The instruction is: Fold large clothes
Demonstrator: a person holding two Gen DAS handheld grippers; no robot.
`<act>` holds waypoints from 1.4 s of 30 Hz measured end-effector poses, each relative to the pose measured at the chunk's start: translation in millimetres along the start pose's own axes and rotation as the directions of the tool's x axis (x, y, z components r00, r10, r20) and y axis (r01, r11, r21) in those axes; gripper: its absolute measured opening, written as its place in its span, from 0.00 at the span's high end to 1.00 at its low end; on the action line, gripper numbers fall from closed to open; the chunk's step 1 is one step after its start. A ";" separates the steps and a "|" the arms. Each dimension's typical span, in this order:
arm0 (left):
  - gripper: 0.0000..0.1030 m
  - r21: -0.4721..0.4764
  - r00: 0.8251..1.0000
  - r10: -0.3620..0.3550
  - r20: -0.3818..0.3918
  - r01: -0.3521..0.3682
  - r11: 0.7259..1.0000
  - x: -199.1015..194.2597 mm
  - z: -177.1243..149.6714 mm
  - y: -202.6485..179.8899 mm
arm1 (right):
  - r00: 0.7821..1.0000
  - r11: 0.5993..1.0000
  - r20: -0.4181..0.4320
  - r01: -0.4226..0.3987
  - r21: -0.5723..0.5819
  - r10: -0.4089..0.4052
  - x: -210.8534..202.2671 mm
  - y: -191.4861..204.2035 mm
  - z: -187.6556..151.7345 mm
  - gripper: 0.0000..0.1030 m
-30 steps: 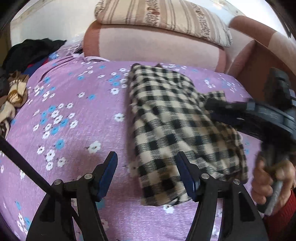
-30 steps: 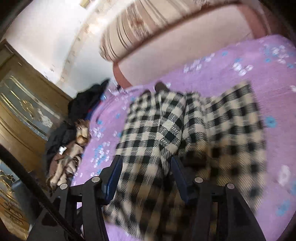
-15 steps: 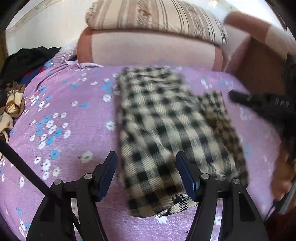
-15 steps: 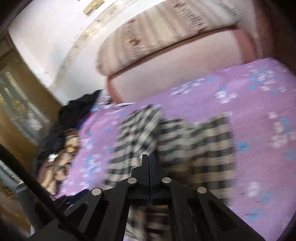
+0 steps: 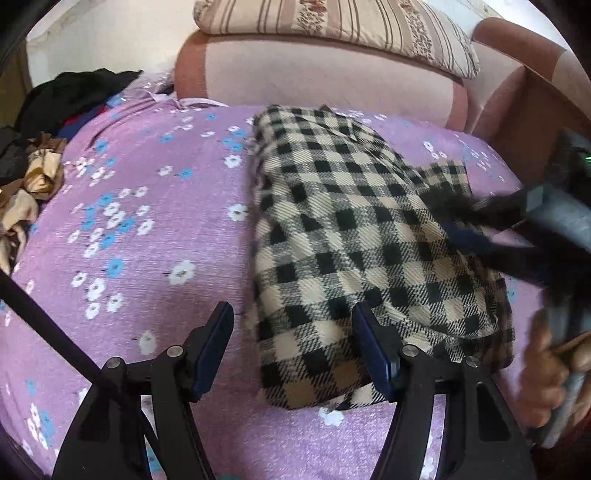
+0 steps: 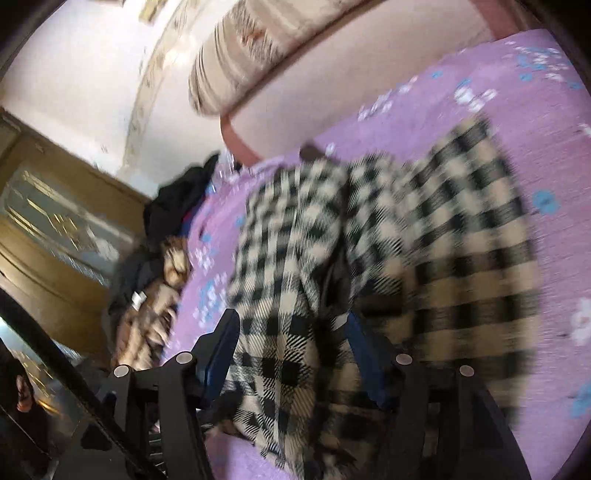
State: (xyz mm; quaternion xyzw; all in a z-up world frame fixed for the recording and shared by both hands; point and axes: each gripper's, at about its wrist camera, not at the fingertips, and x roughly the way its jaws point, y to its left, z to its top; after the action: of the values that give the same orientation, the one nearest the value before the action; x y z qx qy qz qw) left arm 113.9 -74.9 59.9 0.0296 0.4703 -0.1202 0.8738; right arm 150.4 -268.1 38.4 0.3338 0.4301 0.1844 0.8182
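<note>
Plainly, in the left wrist view the left claw (image 5: 293,354) was spread wide and held nothing; the near end of the checked garment (image 5: 354,236) lay between and just beyond its fingers, stretching away from the claw along the purple flowered bed (image 5: 147,236) toward the pink headboard (image 5: 314,77) and the striped pillow (image 5: 332,26) on top of it. To this claw's right, the right claw (image 5: 461,225) reached in over the garment's right edge, blurred, with the person's hand (image 5: 546,373) on its handle; a loose checked flap stuck out beyond it on that side. Far to the left sat a pile of other clothes (image 5: 44,147). In the right wrist view, much smeared by motion, the right claw (image 6: 291,354) was also spread, with a raised fold of the garment (image 6: 332,258) standing between its fingers and not yet pinched; the flap lay flat to its right, and a wooden wardrobe (image 6: 55,229) stood well off to its left. The step in hand looked like gathering that right portion to lay it over the body. To do it well, the right claw should probably close on the edge layers only, lift low, and carry the flap across squarely, while the left claw pins the near hem so the bundle does not slide.
</note>
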 end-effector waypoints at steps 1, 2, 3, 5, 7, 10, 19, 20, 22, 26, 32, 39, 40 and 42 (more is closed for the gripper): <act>0.37 -0.001 1.000 0.006 0.005 -0.006 1.000 -2.6 -0.3 1.4 | 0.999 1.000 -0.032 0.012 -0.015 -0.012 11.5 3.4 -1.9 0.53; 0.37 -0.002 1.000 0.012 0.009 -0.012 1.000 -5.7 -0.4 2.9 | 0.995 0.998 -0.085 0.043 -0.046 -0.047 27.2 10.6 -5.3 0.92; 0.37 -0.004 1.000 0.015 0.011 -0.015 1.000 -7.7 0.2 4.6 | 0.993 0.996 -0.092 0.067 -0.064 -0.073 31.1 16.1 -6.9 0.91; 0.37 -0.011 1.000 0.009 0.024 -0.009 1.000 -12.1 3.9 6.9 | 0.995 0.989 -0.047 0.085 -0.117 -0.091 21.0 33.0 -7.2 0.92; 0.37 -0.018 0.999 -0.001 0.036 0.002 1.000 -13.9 6.9 7.5 | 0.998 0.986 0.008 0.069 -0.155 -0.069 -4.5 49.2 -3.7 0.93; 0.31 -0.025 0.999 -0.038 0.033 0.039 0.999 -7.1 6.2 3.1 | 0.993 0.978 0.077 0.103 -0.182 -0.090 -43.7 54.8 -2.7 0.93; 0.28 -0.015 0.994 -0.033 -0.106 0.031 0.999 38.8 -12.2 -11.7 | 0.985 0.986 0.063 0.160 0.049 -0.163 -58.9 -26.7 -6.6 0.41; 0.28 -0.024 0.994 -0.037 -0.107 0.034 0.999 38.6 -12.2 -11.1 | 0.986 0.988 0.088 0.137 0.065 -0.142 -63.2 -29.5 -4.5 0.39; 0.28 -0.031 0.994 -0.037 -0.107 0.034 0.999 36.9 -12.3 -10.9 | 0.992 0.993 0.093 0.081 0.081 -0.088 -60.7 -31.9 -0.4 0.37; 0.28 -0.026 0.997 -0.024 -0.077 0.022 0.999 21.4 -14.7 -11.0 | 0.995 0.994 0.041 0.085 0.074 -0.088 -29.6 -28.2 6.9 0.33; 0.28 -0.042 0.999 0.022 -0.030 -0.023 0.999 -7.3 -24.1 -2.9 | 0.994 0.994 0.022 0.103 0.019 -0.104 0.3 -6.4 5.6 0.30; 0.28 0.004 0.981 0.191 0.029 -0.192 0.981 -30.2 -31.8 4.8 | 0.978 0.971 0.053 0.209 -0.117 -0.204 13.6 28.2 -3.1 0.81; 0.28 0.020 0.976 0.213 0.043 -0.214 0.977 -33.3 -32.7 4.6 | 0.975 0.968 0.060 0.222 -0.118 -0.216 14.0 29.7 -4.1 0.83; 0.28 0.045 0.969 0.242 0.059 -0.244 0.969 -37.5 -33.2 4.2 | 0.970 0.964 0.087 0.235 -0.120 -0.226 7.5 35.7 -5.2 0.85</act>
State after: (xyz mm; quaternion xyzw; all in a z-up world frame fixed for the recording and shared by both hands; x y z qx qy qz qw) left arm 68.0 -58.5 72.3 0.1066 0.4367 -0.0252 0.8929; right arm 149.8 -236.4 57.1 0.2341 0.4232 0.1032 0.8692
